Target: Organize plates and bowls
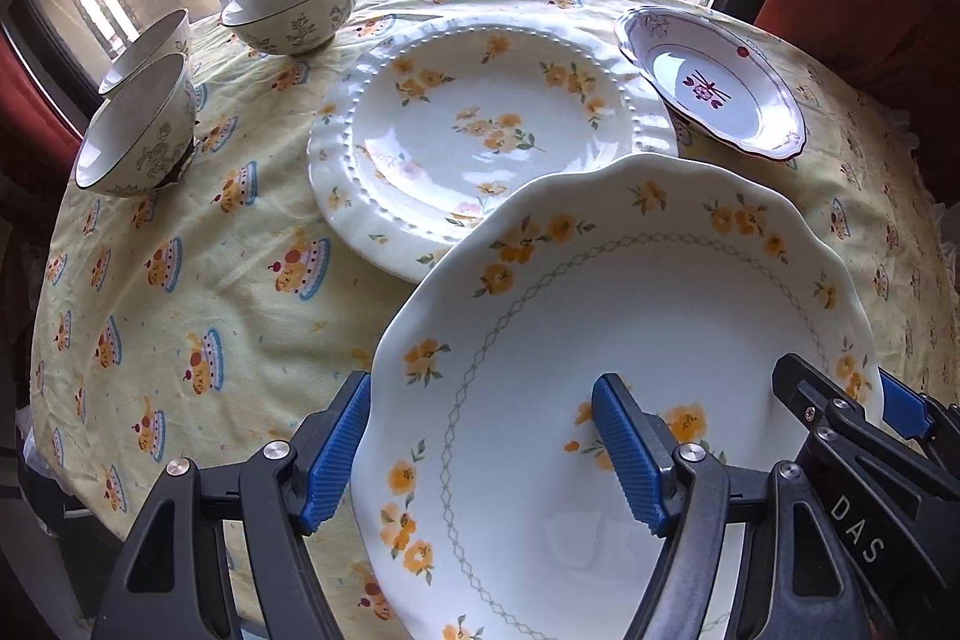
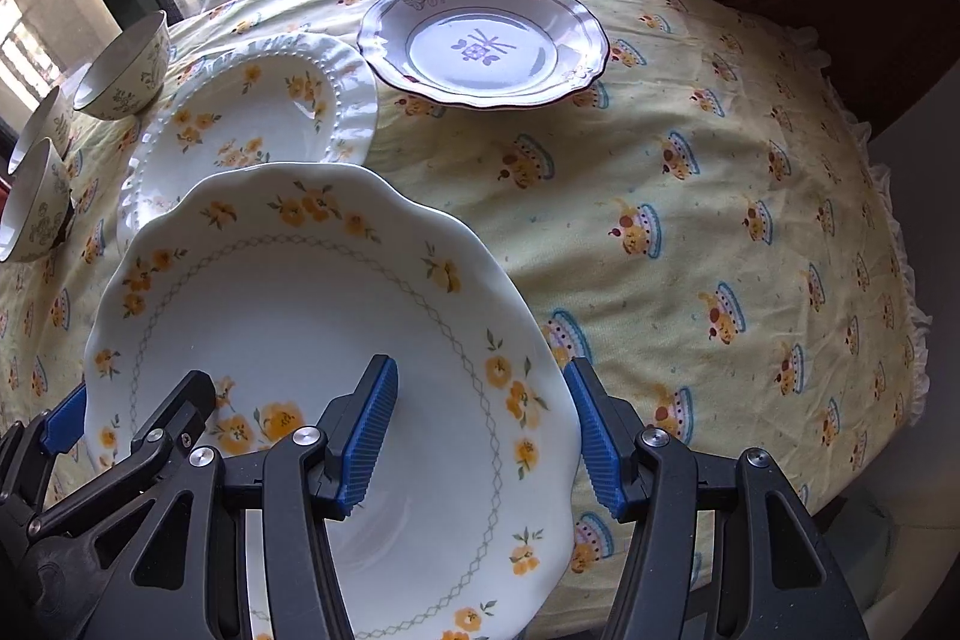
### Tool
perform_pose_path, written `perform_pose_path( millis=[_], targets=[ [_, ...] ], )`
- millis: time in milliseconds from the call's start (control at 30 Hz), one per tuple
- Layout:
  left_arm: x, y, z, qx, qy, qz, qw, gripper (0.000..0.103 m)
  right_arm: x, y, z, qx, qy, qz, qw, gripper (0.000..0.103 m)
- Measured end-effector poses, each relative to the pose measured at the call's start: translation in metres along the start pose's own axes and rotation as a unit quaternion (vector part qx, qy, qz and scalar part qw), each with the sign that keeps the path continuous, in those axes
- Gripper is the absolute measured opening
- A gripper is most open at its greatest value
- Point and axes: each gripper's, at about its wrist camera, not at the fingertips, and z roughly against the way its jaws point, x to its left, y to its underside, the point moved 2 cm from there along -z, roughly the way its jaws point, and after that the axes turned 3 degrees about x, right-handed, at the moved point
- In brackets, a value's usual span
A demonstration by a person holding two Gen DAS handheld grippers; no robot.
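Scalloped plate: white with yellow flowers, lifted off the worktop, held by both grippers at opposite rims.
Left gripper: fingers astride the plate's left rim, one outside, one over the well, gripping it.
Right gripper: fingers astride the right rim, gripping likewise.
Beaded plate: just beyond the fingertips, flat, partly hidden by the held plate.
Purple-rimmed plate: farther, right of the beaded one.
Bowls: three, far left.
Worktop: yellow patterned cloth.
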Motion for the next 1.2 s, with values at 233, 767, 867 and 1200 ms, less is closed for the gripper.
perform_pose_path(
  millis=[233, 767, 867, 1200],
  targets=[
    [-0.033, 0.006, -0.016, 0.016, -0.002, -0.007, 0.9998, 0.074, -0.037, 0.002, -0.019, 0.020, 0.004, -0.003, 1.000, 0.062],
    [-0.065, 0.017, -0.030, 0.002, -0.022, -0.011, 0.9997, 0.071, -0.069, 0.008, -0.049, 0.049, 0.002, -0.019, 0.999, 0.060],
    [-0.067, 0.015, -0.029, -0.006, -0.024, -0.021, 0.9995, 0.071, -0.069, 0.007, -0.052, 0.051, 0.003, -0.019, 0.999, 0.060],
    [-0.042, 0.005, -0.019, 0.020, 0.028, -0.007, 0.9994, 0.083, -0.065, 0.008, -0.035, 0.041, 0.007, -0.015, 0.999, 0.066]
  ],
)
